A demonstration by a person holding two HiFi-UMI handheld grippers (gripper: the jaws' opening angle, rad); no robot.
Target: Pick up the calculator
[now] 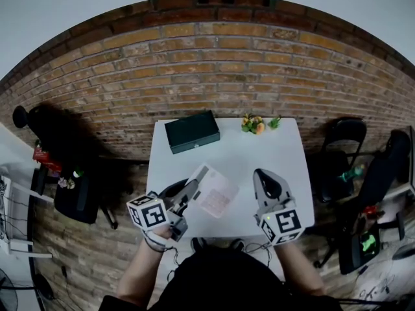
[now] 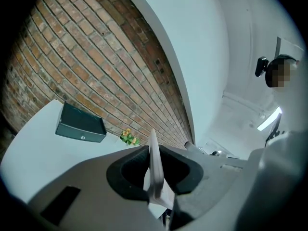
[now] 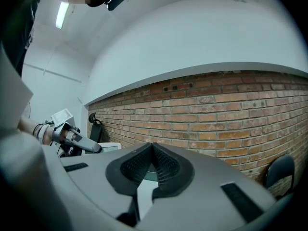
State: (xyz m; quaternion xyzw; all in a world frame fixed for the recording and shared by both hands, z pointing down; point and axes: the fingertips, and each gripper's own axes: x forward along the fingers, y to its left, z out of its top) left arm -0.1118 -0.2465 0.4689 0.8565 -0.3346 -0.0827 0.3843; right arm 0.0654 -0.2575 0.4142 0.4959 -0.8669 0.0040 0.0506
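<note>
Calculator [image 1: 217,196] keys unreadable — left gripper [image 1: 193,188] clamps its edge.

There is one table [image 1: 259,157], one calculator [image 1: 215,197], and one dark box [image 1: 191,131] at eleven o'clock. One flower cluster [image 1: 255,124] sits at one o'clock.

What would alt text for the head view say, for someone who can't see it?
Seen from above, a person's left gripper is shut on one edge of a flat calculator over a white table. The right gripper is beside it, shut and empty. A dark box and a small bunch of flowers sit at the table's far edge.
</note>
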